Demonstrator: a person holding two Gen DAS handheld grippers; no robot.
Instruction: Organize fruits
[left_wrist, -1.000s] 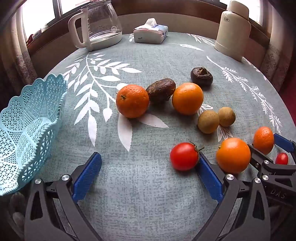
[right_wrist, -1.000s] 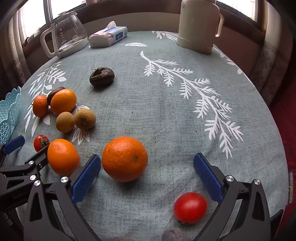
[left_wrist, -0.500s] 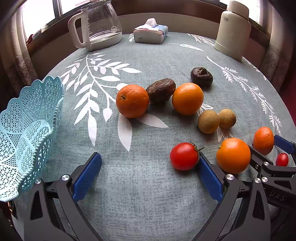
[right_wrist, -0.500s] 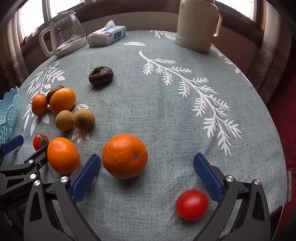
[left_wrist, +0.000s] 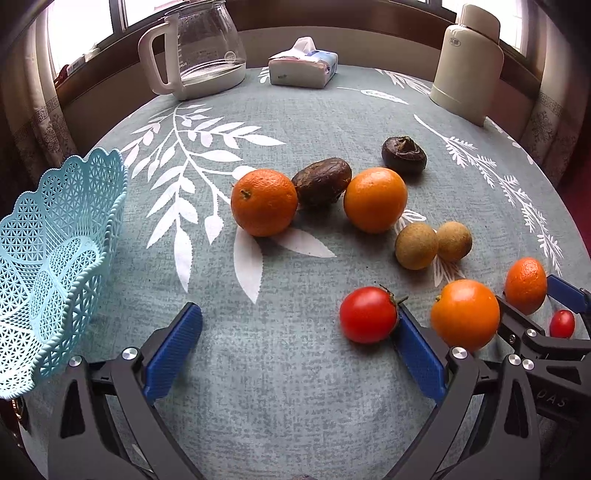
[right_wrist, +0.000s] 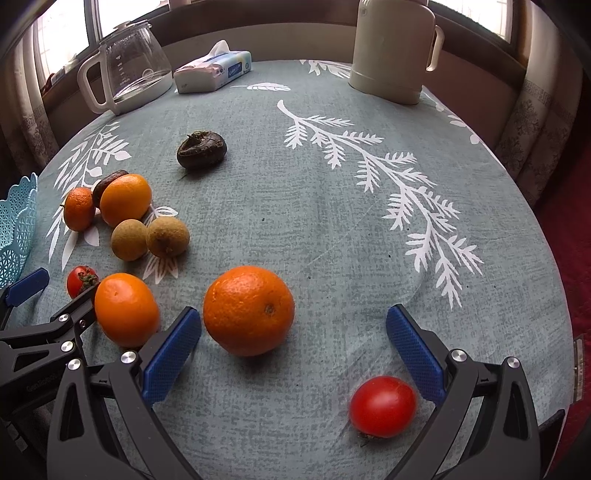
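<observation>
Both grippers are shown spread wide and empty. In the right wrist view the right gripper (right_wrist: 293, 350) brackets an orange (right_wrist: 249, 310) at lower centre, lying nearer its left finger; a tomato (right_wrist: 383, 406) sits below the right finger. The left gripper (left_wrist: 295, 347) is touched at its right finger by another tomato (left_wrist: 368, 314). The basket (left_wrist: 55, 258) stands at the left edge, nearer the left gripper
</observation>
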